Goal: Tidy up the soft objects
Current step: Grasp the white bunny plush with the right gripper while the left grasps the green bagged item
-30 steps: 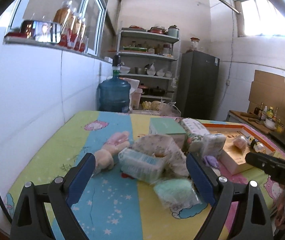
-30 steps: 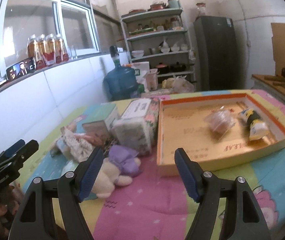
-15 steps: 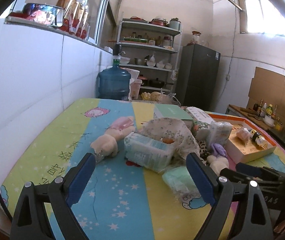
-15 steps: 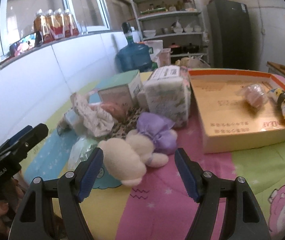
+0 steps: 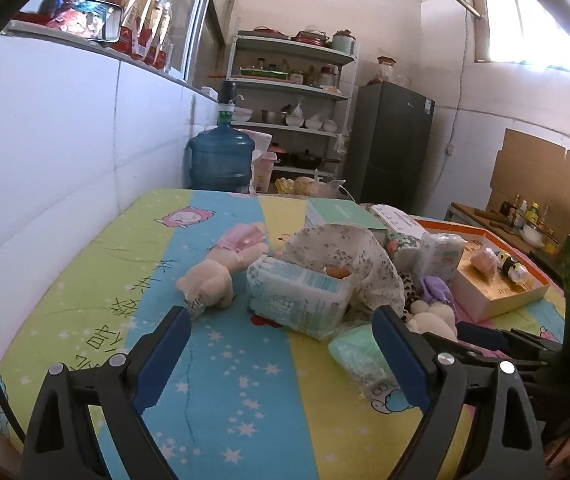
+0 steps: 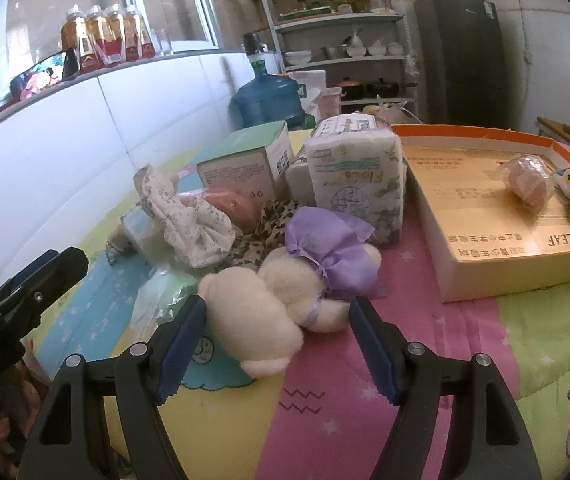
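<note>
Kitchen-ish room with a metal shelf rack and a dark fridge at the back, and your surface is covered by a bright striped cartoon-print mat with a jumble of soft stuff piled mid-table. You're at the approach-and-grab step: your right gripper has its fingers spread wide, pads not touching anything, with the cream plush toy in the purple cloth dress lying just ahead and partly between the tips. Your left gripper is also wide open and empty, pointing at the soft pale-blue plastic tissue pack.

My guess for the next move: nudge the right one forward so the pads straddle the plush body, then squeeze and carry it to the orange-rimmed cardboard tray, which already holds two small items. Watch the crinkly green bag touching the toy on the left; it could snag.
</note>
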A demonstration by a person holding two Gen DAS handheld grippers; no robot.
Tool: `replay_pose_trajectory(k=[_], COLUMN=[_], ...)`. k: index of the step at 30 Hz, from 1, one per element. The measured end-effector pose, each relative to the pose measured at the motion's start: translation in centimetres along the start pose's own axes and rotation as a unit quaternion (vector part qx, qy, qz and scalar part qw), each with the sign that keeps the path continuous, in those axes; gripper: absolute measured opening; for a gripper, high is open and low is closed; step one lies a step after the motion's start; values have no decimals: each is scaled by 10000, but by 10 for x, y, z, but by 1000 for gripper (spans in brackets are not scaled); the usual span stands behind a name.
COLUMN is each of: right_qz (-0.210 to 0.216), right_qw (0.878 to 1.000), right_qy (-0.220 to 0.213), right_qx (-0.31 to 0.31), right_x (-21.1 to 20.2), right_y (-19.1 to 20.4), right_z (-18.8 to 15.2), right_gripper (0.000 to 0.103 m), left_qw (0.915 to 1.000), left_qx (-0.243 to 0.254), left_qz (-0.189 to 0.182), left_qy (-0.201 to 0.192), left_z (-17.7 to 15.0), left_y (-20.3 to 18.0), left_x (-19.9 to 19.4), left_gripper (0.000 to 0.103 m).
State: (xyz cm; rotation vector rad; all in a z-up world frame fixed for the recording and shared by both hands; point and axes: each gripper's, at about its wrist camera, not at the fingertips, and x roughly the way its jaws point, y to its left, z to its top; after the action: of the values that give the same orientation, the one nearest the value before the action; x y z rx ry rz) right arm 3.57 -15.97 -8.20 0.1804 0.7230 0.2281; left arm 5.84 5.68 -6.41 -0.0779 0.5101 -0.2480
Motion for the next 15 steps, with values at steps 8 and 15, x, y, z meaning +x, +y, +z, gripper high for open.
replay_pose_trajectory(k=[8, 15], right_qz=[-49, 9], right_qw=[10000, 9996], right_qy=[-29, 94], right_qx=[34, 253], right_x=[9, 12], right_y=[0, -8], right_z=[4, 5], right_gripper=[78, 67], left_qw=[9999, 9995], left_qx=[21, 27], left_qz=[-109, -316], left_qy=[34, -13], left_z=[1, 2], left_y=[-1, -9], left_x=[7, 2], left_gripper=[93, 93])
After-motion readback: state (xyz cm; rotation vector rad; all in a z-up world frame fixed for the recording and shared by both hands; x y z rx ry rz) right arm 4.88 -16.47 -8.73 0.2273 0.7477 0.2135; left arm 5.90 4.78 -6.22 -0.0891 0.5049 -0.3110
